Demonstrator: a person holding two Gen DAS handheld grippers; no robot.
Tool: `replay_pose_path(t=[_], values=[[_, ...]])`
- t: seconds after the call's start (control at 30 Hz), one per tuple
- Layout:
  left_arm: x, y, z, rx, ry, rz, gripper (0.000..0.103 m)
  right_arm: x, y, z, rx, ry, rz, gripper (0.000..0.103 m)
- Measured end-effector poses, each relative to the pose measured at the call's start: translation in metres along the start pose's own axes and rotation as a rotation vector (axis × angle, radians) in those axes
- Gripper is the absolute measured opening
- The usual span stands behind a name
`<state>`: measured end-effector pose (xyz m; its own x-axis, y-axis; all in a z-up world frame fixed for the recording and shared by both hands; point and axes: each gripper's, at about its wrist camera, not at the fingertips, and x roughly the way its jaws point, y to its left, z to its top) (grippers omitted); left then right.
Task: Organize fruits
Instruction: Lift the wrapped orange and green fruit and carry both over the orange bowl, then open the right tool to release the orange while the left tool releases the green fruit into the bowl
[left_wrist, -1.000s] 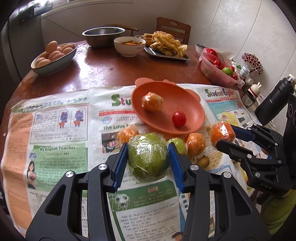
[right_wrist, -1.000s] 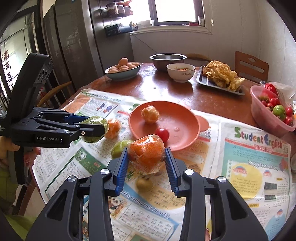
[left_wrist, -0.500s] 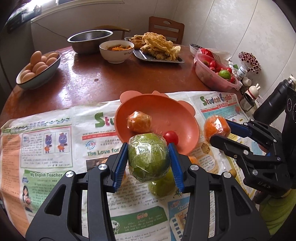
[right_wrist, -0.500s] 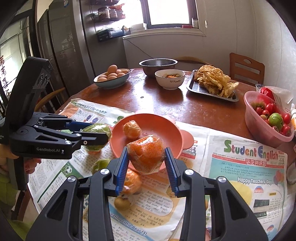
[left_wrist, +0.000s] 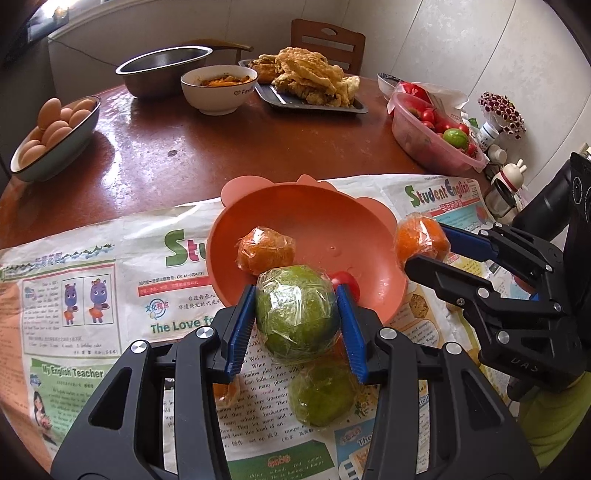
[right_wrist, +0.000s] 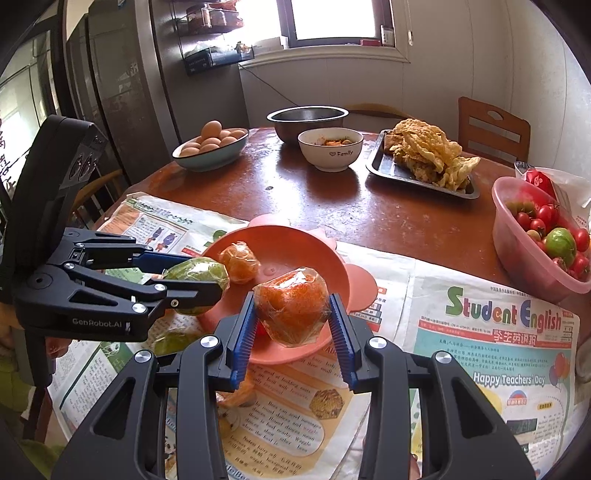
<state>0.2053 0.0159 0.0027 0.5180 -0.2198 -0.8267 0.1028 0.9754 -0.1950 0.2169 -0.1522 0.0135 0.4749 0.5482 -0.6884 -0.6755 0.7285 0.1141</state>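
Note:
My left gripper (left_wrist: 297, 314) is shut on a plastic-wrapped green fruit (left_wrist: 295, 314), held over the near rim of the orange plate (left_wrist: 317, 206). My right gripper (right_wrist: 291, 314) is shut on a wrapped orange fruit (right_wrist: 290, 306), also above the plate's (right_wrist: 280, 236) near edge. On the plate lie another wrapped orange (left_wrist: 266, 251) and a red cherry tomato (left_wrist: 347, 282). A second wrapped green fruit (left_wrist: 321, 395) and an orange fruit, mostly hidden behind my left gripper, rest on the newspaper (left_wrist: 92, 295). Each gripper shows in the other's view: the right one (left_wrist: 421, 245), the left one (right_wrist: 195, 280).
On the brown table behind stand a dish of eggs (left_wrist: 55, 133), a steel bowl (left_wrist: 162, 70), a white bowl (left_wrist: 218, 88), a tray of fried food (left_wrist: 310, 81) and a pink tub of tomatoes (left_wrist: 432, 136). A dark bottle (left_wrist: 546, 203) and small jars stand at the right edge.
Both grippers have carried their fruits forward, from over the newspaper to above the plate's near edge. The loose fruits on the paper now lie under and behind the fingers.

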Motion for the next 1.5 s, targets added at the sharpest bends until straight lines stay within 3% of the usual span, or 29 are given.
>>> replay_pose_path(t=[0.83, 1.5], values=[[0.024, 0.020, 0.014, -0.029, 0.014, 0.001, 0.036, 0.043, -0.006, 0.002, -0.034, 0.088, 0.005, 0.037], [0.030, 0.023, 0.020, -0.037, 0.005, -0.008, 0.036, 0.051, -0.004, 0.000, -0.046, 0.096, 0.000, 0.038]])
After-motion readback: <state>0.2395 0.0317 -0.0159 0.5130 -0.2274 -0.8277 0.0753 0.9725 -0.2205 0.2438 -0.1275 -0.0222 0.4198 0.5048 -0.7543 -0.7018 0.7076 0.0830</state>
